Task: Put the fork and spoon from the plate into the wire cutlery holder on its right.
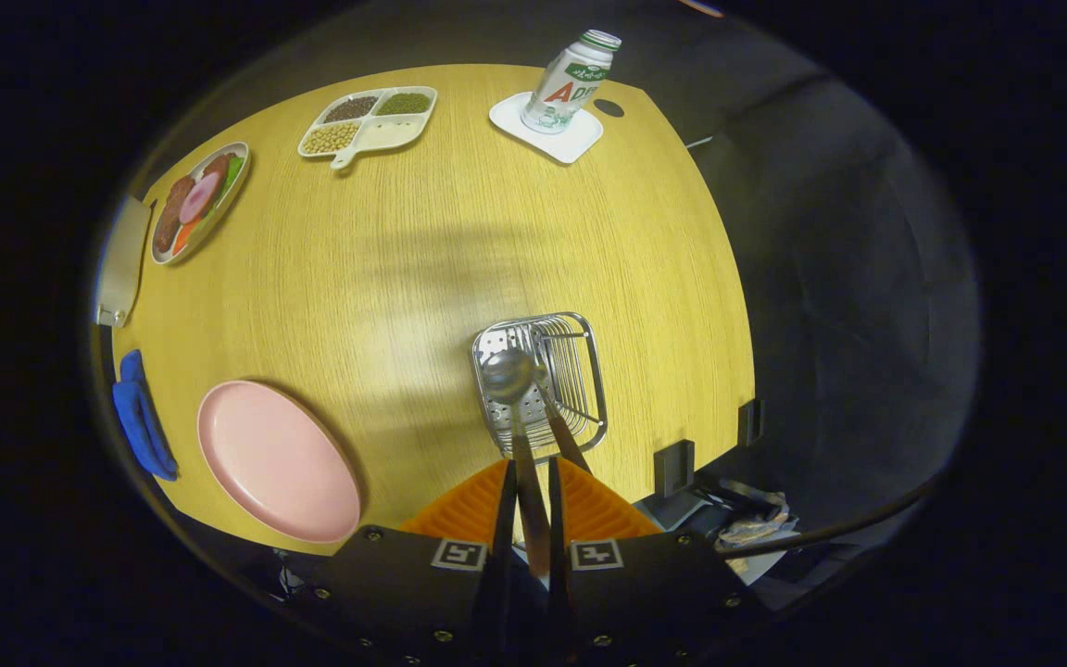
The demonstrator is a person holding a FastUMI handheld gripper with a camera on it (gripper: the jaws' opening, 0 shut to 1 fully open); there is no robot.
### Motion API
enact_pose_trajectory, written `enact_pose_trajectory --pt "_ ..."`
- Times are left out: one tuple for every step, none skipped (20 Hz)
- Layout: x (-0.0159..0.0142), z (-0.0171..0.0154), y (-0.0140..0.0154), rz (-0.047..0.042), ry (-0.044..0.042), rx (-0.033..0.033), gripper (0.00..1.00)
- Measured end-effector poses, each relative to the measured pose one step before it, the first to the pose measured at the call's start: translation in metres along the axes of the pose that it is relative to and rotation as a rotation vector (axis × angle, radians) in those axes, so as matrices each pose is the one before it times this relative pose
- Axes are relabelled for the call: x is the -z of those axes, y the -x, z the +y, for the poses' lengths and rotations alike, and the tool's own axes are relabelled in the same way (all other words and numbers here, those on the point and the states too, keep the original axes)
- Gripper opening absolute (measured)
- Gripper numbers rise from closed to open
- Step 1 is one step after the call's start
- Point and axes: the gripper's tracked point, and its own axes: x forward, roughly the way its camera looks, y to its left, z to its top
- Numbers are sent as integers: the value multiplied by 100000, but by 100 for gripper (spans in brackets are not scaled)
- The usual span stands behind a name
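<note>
My gripper (531, 482) is shut on the spoon's brown handle (527, 505), which runs up between the two orange fingers (469, 508). The spoon's steel bowl (508, 373) hangs over the left part of the wire cutlery holder (589, 371), just ahead of the fingers. A second brown handle, the fork's (567, 439), leans out of the holder beside the spoon. The pink plate (279, 460) lies bare to the left of the holder and fingers.
Far across the wooden table (404, 269) are a divided dish of beans (367, 120), a plate of food (198, 199) and a bottle (572, 79) on a white coaster (580, 144). A blue cloth (140, 419) lies left of the pink plate. Two black blocks (672, 466) sit at the table's right edge.
</note>
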Motion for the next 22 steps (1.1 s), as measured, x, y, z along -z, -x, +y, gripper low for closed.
enact_pose_trajectory --pt "-124 -54 51 -641 -77 -321 22" --pt "-163 108 70 -777 -762 -964 38" --pt "-115 -10 138 -826 -813 -426 46" --pt "-45 37 79 -298 -385 -439 52" --pt "-3 22 72 -331 -223 -136 58" --pt "-14 4 56 -315 -50 82 59" --pt "13 69 46 -254 28 -58 59" --pt "-11 77 79 -115 113 -56 59" --pt "74 81 -9 31 339 -19 59" --pt "-21 111 65 -92 282 -29 59" --pt "-25 111 34 -488 209 -201 59" --pt "-130 180 139 -965 -27 -524 59" --pt "-298 101 39 -1774 -285 -242 59" --pt "-233 84 110 -1663 -269 -188 59" --pt "-117 80 108 -1360 -470 -348 59" --pt "-248 164 169 -1764 -337 -802 59" --pt "-465 101 202 -3286 -882 -671 59" --pt "-669 102 235 -4376 -1264 -606 59" --pt "-688 96 277 -4764 -1178 -749 59" --pt "-668 92 375 -4626 -1220 -693 59" --pt "-732 74 367 -4920 -961 -715 59" --pt "-994 -95 600 -5325 -900 -119 59"
